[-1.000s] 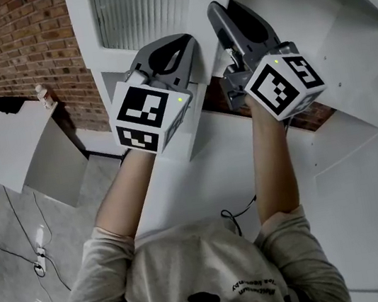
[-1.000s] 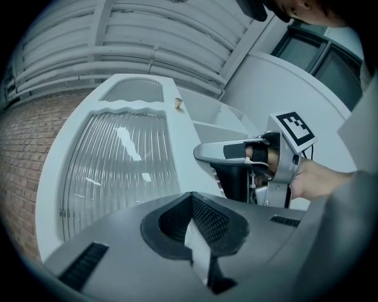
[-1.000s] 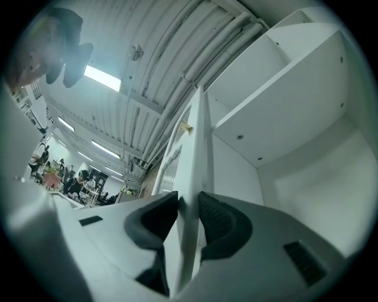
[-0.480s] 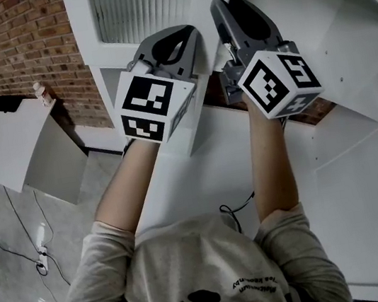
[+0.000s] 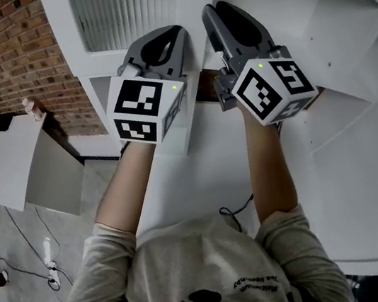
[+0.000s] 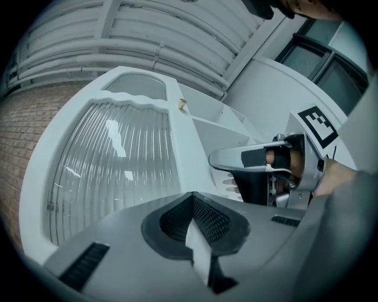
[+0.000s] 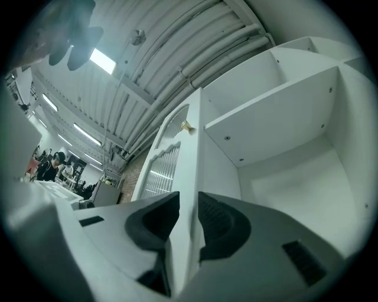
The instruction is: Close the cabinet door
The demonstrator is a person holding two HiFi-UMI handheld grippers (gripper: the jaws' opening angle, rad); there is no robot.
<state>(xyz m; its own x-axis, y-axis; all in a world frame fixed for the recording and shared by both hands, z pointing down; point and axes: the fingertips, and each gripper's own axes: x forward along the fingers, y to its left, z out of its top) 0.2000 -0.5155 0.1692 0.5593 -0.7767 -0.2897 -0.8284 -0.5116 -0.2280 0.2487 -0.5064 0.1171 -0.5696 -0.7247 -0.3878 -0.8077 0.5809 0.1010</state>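
Observation:
The white cabinet door (image 5: 88, 63) with its ribbed glass panel (image 6: 118, 165) stands open in front of the cabinet's shelves (image 7: 277, 118). A small knob (image 6: 182, 104) sits near the door's free edge. My right gripper (image 5: 212, 10) straddles that edge (image 7: 184, 177). Its jaws have just been closing, and the pads now lie against both faces of the door. My left gripper (image 5: 172, 31) is shut with its tips together, empty, just below the glass panel on the door's outer face. The left gripper view shows those tips (image 6: 192, 197) and the right gripper (image 6: 254, 165) beside them.
A brick wall (image 5: 0, 49) runs behind the cabinet at the left. Below it a white panel (image 5: 4, 163) leans with small bottles (image 5: 27, 105) at its top. Cables (image 5: 28, 259) lie on the floor. People stand far off (image 7: 53, 165).
In the head view the door frame and both grippers sit slightly further left than before, and the right gripper has tilted a little. Neither hand has travelled far.

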